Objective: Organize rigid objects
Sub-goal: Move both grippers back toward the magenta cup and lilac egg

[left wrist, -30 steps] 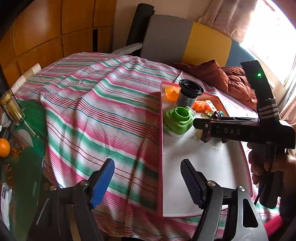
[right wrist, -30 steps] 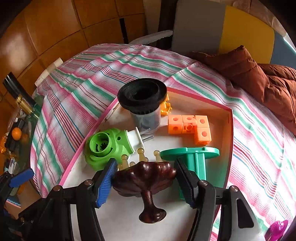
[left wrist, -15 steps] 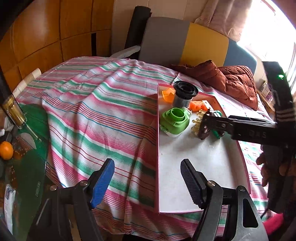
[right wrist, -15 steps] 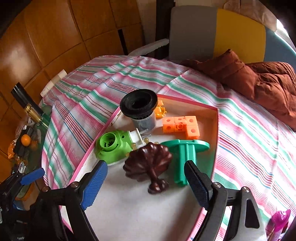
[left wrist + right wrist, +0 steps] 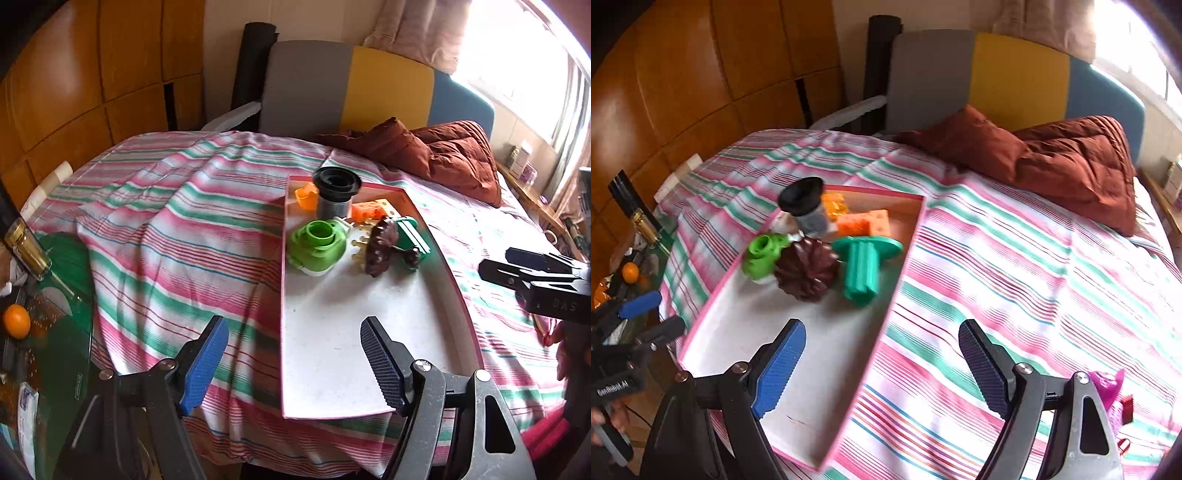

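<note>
Each tool is a black frame of cut-out plates joined by round silver screws, with two fingers whose ribbed pads differ in colour: on the left tool (image 5: 294,363) one pad is bright blue and the other dark, and the right tool (image 5: 882,365) matches it. Seen side-on, the right tool's black body carries pale "DAS" lettering, while the left tool's carries a white "GenRobot.AI" mark.

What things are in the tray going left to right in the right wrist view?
Green round piece → dark brown flower-shaped piece → teal flanged piece, along the front row inside the pink-edged tray.
</note>
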